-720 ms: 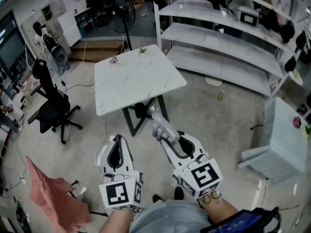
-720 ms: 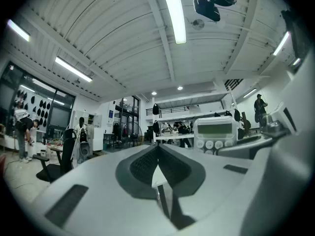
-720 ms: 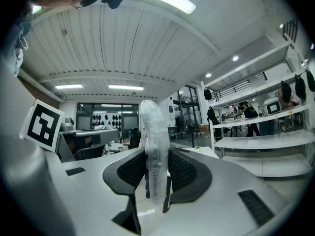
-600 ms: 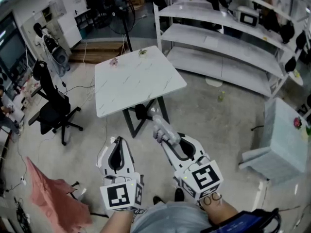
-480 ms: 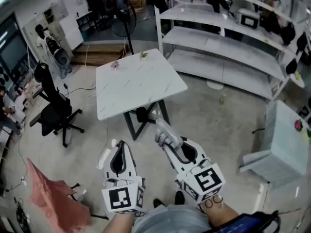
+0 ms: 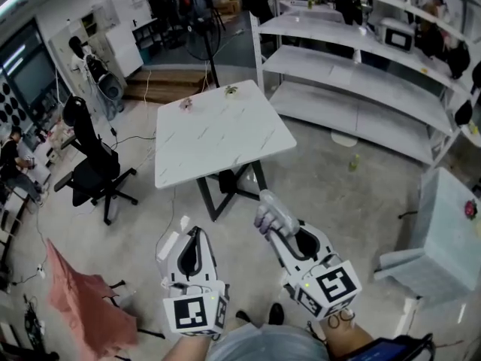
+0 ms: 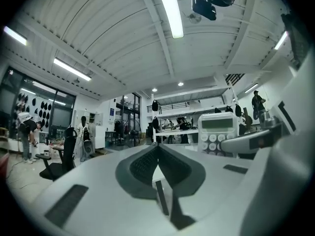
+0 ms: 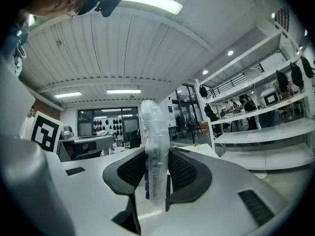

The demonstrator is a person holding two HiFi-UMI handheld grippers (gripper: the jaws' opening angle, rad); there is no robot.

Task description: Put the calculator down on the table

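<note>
The white marble table (image 6: 218, 130) stands ahead of me on the concrete floor, a good way beyond both grippers. My right gripper (image 6: 272, 218) is shut on the pale calculator (image 6: 275, 206), which sticks out forward past its fingertips. In the right gripper view the calculator (image 8: 152, 146) stands on edge, pinched between the dark pads of the right gripper (image 8: 156, 167). The left gripper view shows the calculator's (image 7: 217, 132) keypad and display off to the right. My left gripper (image 6: 196, 233) hangs level beside it, jaws together with nothing in them, as the left gripper (image 7: 157, 150) view confirms.
Two small flower sprigs (image 6: 186, 104) lie near the table's far edge. A black office chair (image 6: 94, 168) stands left of the table, a red cloth (image 6: 79, 299) on the floor near my left. Long white shelving (image 6: 361, 74) runs along the right, with a grey box (image 6: 443, 232) nearby.
Both grippers sit a little lower and further right in the head view, and the table has shifted slightly right and down. The calculator stays in the right grip.
</note>
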